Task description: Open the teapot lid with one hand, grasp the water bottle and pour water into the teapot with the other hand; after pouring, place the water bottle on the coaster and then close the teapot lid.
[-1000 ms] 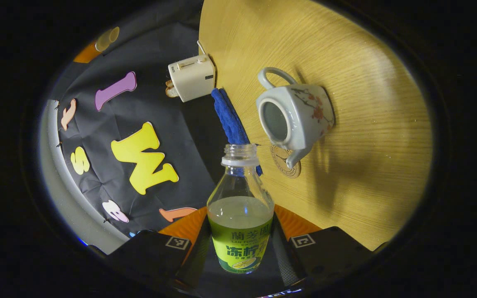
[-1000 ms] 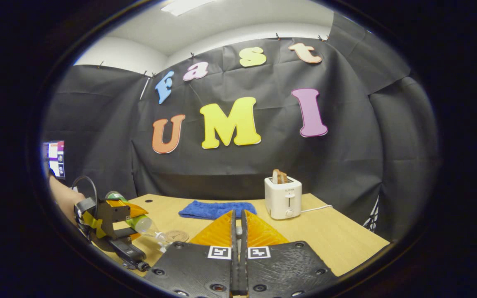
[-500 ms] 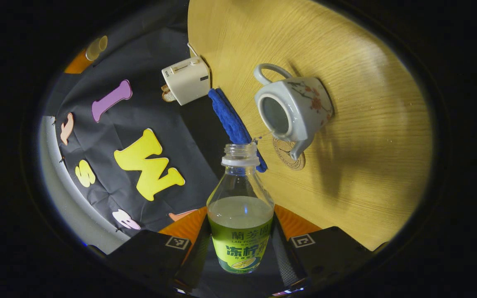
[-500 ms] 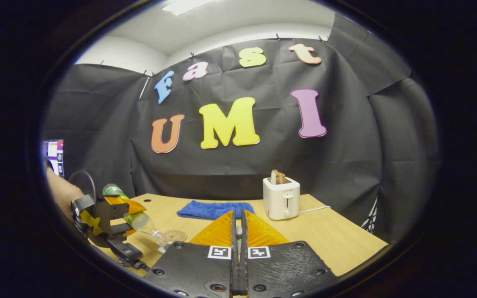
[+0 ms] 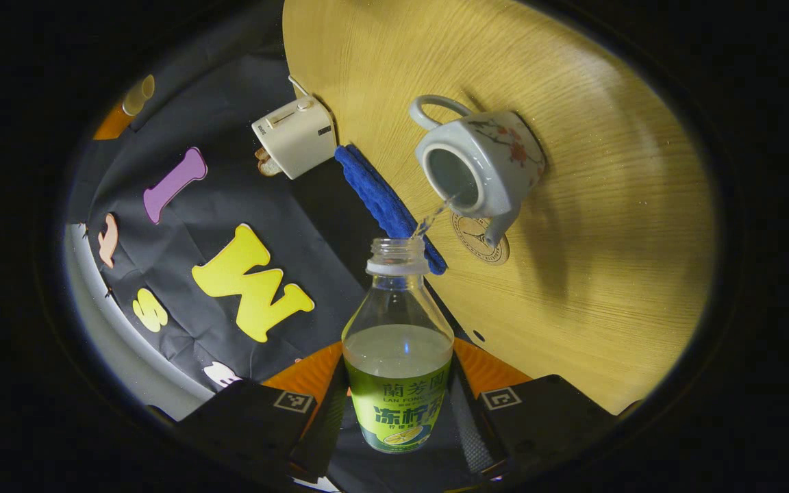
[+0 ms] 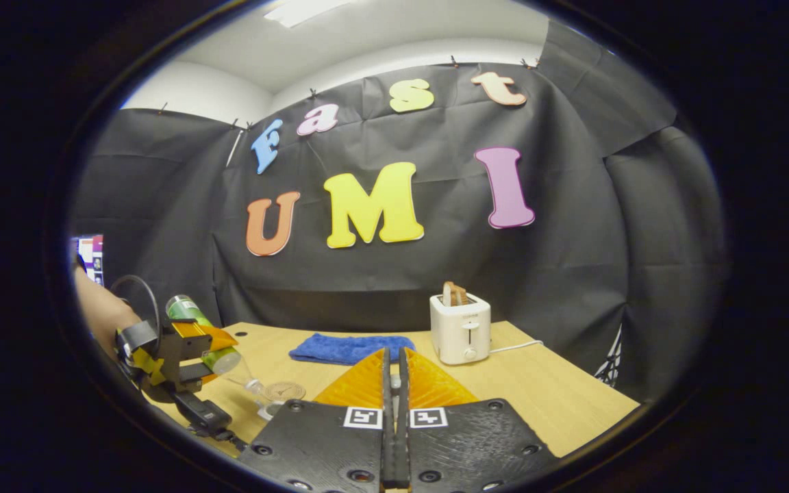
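My left gripper [image 5: 398, 387] is shut on a clear water bottle [image 5: 398, 356] with a green label and no cap. The bottle is tipped toward a white flowered teapot [image 5: 480, 171] whose top is open. A thin stream of water [image 5: 435, 216] runs from the bottle's mouth into that opening. A round coaster [image 5: 480, 239] lies by the spout. The right gripper view shows that left gripper [image 6: 175, 356] with the tilted bottle [image 6: 203, 335] at the far left, near the coaster [image 6: 283, 391]. My right gripper [image 6: 394, 383] is held high and shut, with a pale sliver of the lid between its fingers.
A white toaster [image 6: 461, 329] with bread stands at the back of the wooden table [image 6: 538, 397], with a folded blue cloth [image 6: 350, 347] to its left. A person's forearm [image 6: 96, 315] holds the left gripper. A screen [image 6: 90, 257] glows at the far left.
The bottle has tipped further and moved closer to the teapot's opening, and water now streams into the pot. The right gripper has stayed nearly still.
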Available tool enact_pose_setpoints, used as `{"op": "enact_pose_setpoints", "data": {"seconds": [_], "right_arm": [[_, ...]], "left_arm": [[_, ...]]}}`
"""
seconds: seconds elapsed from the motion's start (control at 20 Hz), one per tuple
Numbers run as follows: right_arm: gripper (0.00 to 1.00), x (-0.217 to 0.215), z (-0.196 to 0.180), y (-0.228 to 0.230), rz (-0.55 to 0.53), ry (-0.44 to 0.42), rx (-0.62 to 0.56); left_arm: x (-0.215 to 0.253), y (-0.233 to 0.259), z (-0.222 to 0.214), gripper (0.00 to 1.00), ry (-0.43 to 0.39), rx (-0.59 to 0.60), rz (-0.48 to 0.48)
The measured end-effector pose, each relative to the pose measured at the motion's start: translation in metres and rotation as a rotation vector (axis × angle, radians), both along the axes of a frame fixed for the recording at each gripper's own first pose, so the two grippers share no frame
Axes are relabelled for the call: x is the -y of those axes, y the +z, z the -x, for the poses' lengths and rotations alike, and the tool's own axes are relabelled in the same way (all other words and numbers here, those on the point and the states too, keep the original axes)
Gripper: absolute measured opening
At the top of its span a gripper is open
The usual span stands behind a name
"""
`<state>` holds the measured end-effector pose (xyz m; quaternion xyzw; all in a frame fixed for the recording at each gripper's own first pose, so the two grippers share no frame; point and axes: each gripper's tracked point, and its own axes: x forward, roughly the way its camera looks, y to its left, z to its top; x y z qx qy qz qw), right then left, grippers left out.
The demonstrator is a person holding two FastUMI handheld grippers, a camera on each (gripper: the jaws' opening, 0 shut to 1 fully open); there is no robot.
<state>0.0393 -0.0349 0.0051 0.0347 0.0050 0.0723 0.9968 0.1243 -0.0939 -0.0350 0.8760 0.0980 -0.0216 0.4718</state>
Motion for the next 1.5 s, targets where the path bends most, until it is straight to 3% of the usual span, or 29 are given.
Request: {"op": "enact_pose_setpoints", "data": {"seconds": [0.8,1.5], "right_arm": [[0.00,0.017,0.001,0.004,-0.031,-0.016,-0.003],[0.00,0.010,0.003,0.006,-0.003,-0.023,0.009]], "left_arm": [[0.016,0.019,0.003,0.74,0.002,0.028,-0.099],[0.004,0.006,0.005,0.74,0.010,0.027,-0.025]]}}
